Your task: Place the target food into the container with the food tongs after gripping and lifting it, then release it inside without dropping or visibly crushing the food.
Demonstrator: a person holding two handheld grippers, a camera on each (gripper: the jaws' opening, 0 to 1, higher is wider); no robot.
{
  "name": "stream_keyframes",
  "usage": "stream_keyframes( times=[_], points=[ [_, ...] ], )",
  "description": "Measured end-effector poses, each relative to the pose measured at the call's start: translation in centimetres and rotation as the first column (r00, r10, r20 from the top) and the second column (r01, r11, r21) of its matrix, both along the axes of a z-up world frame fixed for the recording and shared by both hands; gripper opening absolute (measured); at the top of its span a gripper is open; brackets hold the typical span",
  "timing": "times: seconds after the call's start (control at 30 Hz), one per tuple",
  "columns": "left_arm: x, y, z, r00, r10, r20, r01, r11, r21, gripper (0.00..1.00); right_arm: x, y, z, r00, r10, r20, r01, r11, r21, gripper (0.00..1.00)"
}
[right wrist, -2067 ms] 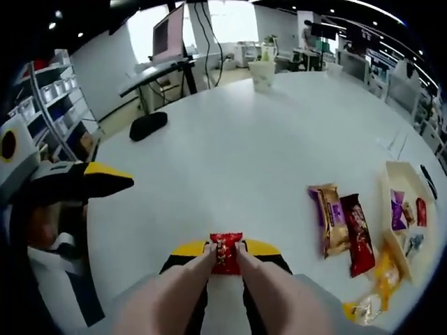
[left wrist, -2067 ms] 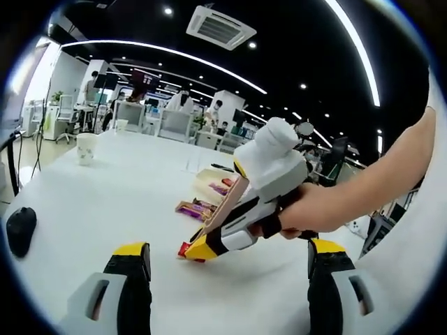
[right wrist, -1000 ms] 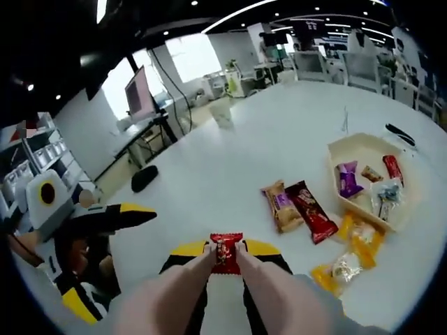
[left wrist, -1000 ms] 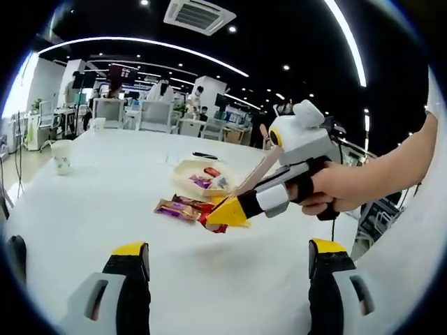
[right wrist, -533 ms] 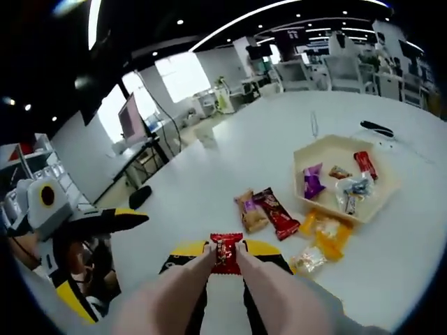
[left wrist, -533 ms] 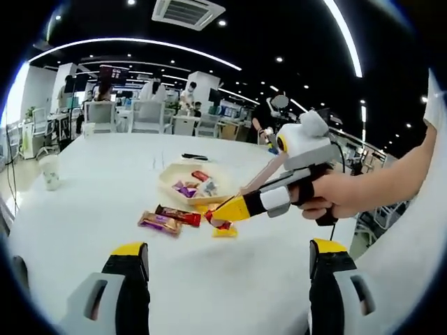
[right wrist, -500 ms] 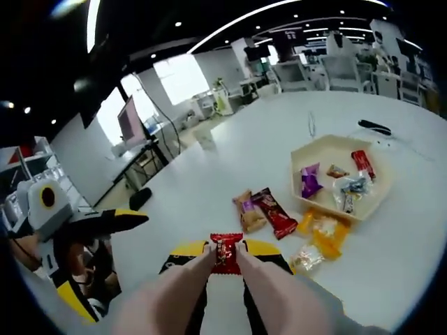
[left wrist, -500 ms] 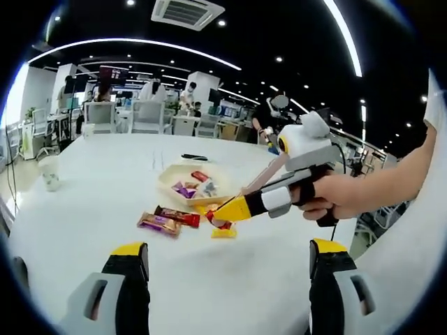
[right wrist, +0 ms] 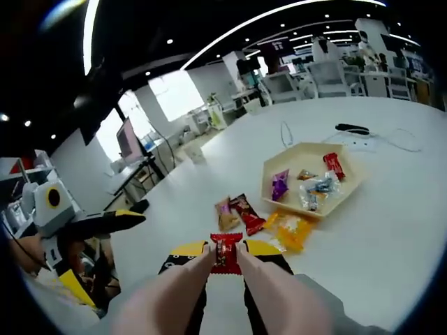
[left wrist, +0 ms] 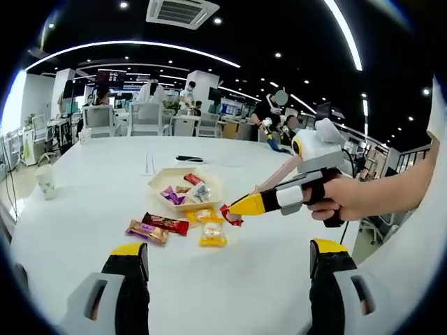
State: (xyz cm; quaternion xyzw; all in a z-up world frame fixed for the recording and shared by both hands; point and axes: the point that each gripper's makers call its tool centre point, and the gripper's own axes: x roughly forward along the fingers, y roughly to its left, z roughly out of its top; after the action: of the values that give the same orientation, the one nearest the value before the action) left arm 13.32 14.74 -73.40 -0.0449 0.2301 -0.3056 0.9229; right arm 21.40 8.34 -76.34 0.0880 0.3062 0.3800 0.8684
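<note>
A small red wrapped candy (right wrist: 225, 252) is pinched between the pink tong tips of my right gripper (right wrist: 225, 257), which is shut on it and held above the white table. In the left gripper view the right gripper (left wrist: 234, 209) comes in from the right in a hand. There the red candy (left wrist: 229, 214) hangs just right of the beige hexagonal tray (left wrist: 167, 178). The tray (right wrist: 297, 155) holds several wrapped sweets. My left gripper (left wrist: 227, 262) is open with nothing between its jaws.
Two snack bars (right wrist: 236, 211) and yellow packets (right wrist: 292, 230) lie on the table beside the tray. A paper cup (left wrist: 45, 181) stands far left. A black pen (right wrist: 351, 128) and cable lie beyond the tray. My left gripper (right wrist: 94, 223) shows at the left. People sit at desks behind.
The right gripper lifted the red candy off the table and carried it past the snack bars to the tray's side. Both views swung round. The left gripper stayed open.
</note>
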Motion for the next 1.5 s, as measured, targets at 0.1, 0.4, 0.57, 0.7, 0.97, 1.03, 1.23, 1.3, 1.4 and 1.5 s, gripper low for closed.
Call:
stream_keyframes(
  times=[0.1,0.4,0.57,0.7,0.97,1.03,1.23,1.3,1.4,1.5],
  points=[
    [-0.1,-0.5,0.3,1.0,0.001,-0.004,-0.001,1.0,0.006,0.97,0.7,-0.9,0.5,1.0,-0.006,0.01,0.006,1.0,0.0,0.18],
    [0.1,-1.8,0.3,0.999,-0.038,-0.025,0.039,0.999,0.015,0.97,3.5,-2.9,2.9,0.996,-0.031,0.079,0.031,0.999,-0.008,0.18],
    [0.9,-2.6,-0.2,0.994,-0.106,-0.039,0.108,0.993,0.056,0.99,5.3,-4.0,3.8,0.993,-0.081,0.09,0.081,0.997,-0.001,0.18],
    [2.2,-3.2,0.5,0.991,-0.136,0.004,0.136,0.991,0.017,0.99,6.1,-4.4,4.4,0.988,-0.119,0.102,0.116,0.993,0.028,0.18],
    [4.2,-2.2,-0.3,0.996,-0.093,-0.012,0.093,0.996,-0.009,0.99,7.6,-3.9,4.8,0.984,-0.143,0.108,0.139,0.989,0.046,0.19],
    [4.3,-2.2,-0.5,0.996,-0.091,-0.013,0.091,0.996,-0.008,0.99,7.7,-3.7,4.7,0.984,-0.138,0.115,0.134,0.99,0.039,0.19],
    [4.1,-1.5,-0.7,0.998,-0.063,-0.02,0.063,0.998,-0.007,0.99,8.9,-2.6,3.9,0.978,-0.186,0.09,0.181,0.981,0.063,0.18],
    [4.2,-1.0,-0.5,0.999,-0.046,-0.01,0.046,0.999,-0.012,0.99,9.3,-2.9,3.2,0.967,-0.243,0.076,0.241,0.97,0.027,0.18],
    [4.2,-0.5,-0.9,0.999,-0.03,-0.019,0.029,0.999,-0.014,0.99,9.5,-2.3,3.2,0.961,-0.263,0.088,0.261,0.965,0.03,0.18],
    [4.1,-0.2,-1.0,0.999,-0.022,-0.025,0.022,1.0,-0.007,0.99,9.9,-2.3,3.3,0.953,-0.291,0.089,0.288,0.957,0.046,0.18]
  ],
)
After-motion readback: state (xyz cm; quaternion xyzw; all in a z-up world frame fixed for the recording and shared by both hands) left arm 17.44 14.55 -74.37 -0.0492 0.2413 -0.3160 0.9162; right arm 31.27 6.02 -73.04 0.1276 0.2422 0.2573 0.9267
